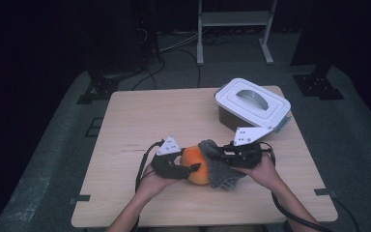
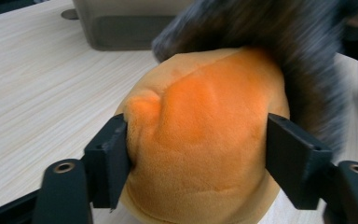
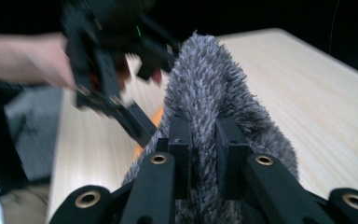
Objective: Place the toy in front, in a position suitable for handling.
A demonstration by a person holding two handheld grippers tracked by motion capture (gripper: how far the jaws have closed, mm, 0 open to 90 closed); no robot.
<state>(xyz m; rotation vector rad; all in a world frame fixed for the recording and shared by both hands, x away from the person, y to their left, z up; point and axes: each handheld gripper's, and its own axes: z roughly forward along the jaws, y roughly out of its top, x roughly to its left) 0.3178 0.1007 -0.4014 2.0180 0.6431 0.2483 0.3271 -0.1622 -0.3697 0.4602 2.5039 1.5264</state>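
Upper right of high view: lidded white box (image 1: 254, 104) on table (image 1: 140, 116), well apart. Left gripper (image 2: 198, 154) clamps orange plush (image 2: 205, 135); right gripper (image 3: 200, 144) pinches grey furry cloth (image 3: 209, 88), draped over plush's right side.

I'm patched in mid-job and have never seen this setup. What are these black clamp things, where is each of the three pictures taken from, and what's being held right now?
No robot here: a person holds a hand-operated two-jaw gripper in each hand at a wooden table. The high view looks down from above the person's side. The other two pictures come from cameras riding on each gripper, looking along its black jaws.

The left gripper has its jaws pressed against both sides of an orange plush ball. The right gripper pinches a fold of grey fuzzy cloth, which drapes against the ball's right side, seen from above. Both are blurred, so the hands are likely moving.

At the table's far right sits a container with a white lid, closed and untouched.
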